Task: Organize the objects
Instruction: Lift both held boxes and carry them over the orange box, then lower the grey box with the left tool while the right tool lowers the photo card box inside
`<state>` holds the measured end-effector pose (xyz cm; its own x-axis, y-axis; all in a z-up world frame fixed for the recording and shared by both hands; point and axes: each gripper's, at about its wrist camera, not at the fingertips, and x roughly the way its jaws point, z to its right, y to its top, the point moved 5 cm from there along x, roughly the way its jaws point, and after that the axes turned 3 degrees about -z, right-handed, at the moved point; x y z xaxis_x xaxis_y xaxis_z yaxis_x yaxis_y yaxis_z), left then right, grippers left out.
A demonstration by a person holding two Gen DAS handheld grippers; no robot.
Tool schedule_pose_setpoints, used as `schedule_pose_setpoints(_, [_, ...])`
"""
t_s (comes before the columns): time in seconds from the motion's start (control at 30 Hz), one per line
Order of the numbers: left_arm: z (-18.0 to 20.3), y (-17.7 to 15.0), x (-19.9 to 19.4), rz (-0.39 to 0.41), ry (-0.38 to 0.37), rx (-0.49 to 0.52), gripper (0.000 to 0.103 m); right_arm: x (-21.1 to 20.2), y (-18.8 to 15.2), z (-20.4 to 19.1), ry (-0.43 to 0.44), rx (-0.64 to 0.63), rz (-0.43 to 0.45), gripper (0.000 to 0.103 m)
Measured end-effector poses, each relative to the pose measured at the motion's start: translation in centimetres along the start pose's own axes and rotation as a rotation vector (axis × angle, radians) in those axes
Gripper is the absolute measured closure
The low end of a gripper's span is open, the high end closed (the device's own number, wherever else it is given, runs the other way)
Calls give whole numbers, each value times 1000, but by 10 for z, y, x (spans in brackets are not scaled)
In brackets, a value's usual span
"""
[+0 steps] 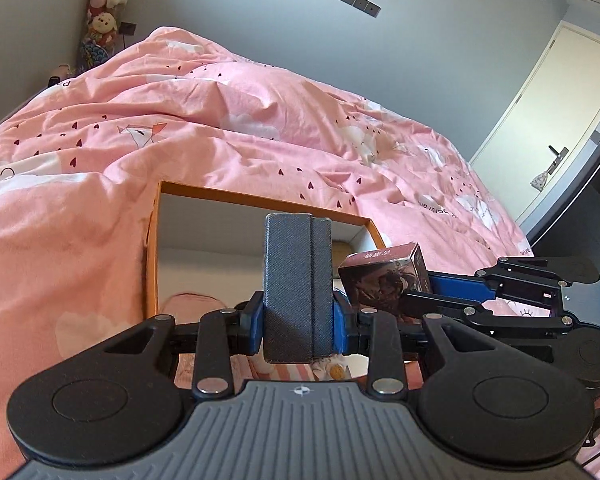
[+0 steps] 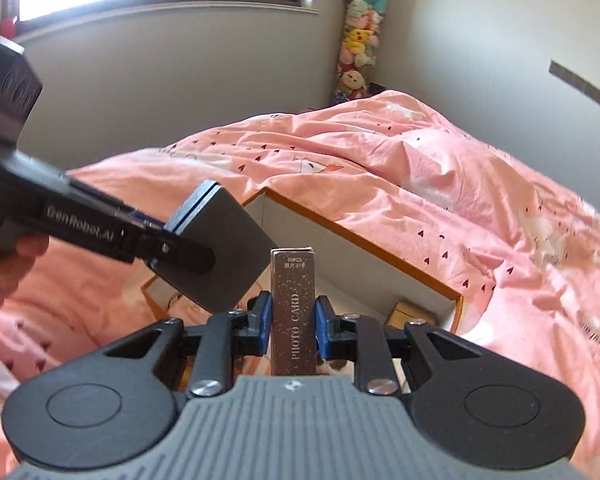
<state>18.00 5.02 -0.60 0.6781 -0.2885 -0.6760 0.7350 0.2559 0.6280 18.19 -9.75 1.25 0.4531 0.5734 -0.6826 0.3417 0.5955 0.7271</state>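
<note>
Left tongs clamped on upright grey case, right tongs on upright photo card box; both above orange box on bed, just beyond, left nearer.

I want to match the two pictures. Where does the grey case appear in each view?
Left wrist: grey case at centre, upright between the left gripper's pads.
Right wrist: grey case left of centre, tilted, held from the left.
Shared landmark: the orange-rimmed box on the pink bedding.
</note>
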Motion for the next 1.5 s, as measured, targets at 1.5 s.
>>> schedule_pose_setpoints(1.5, [-54, 74, 72, -26, 206, 146, 66, 254, 13, 64, 421, 871, -196, 79])
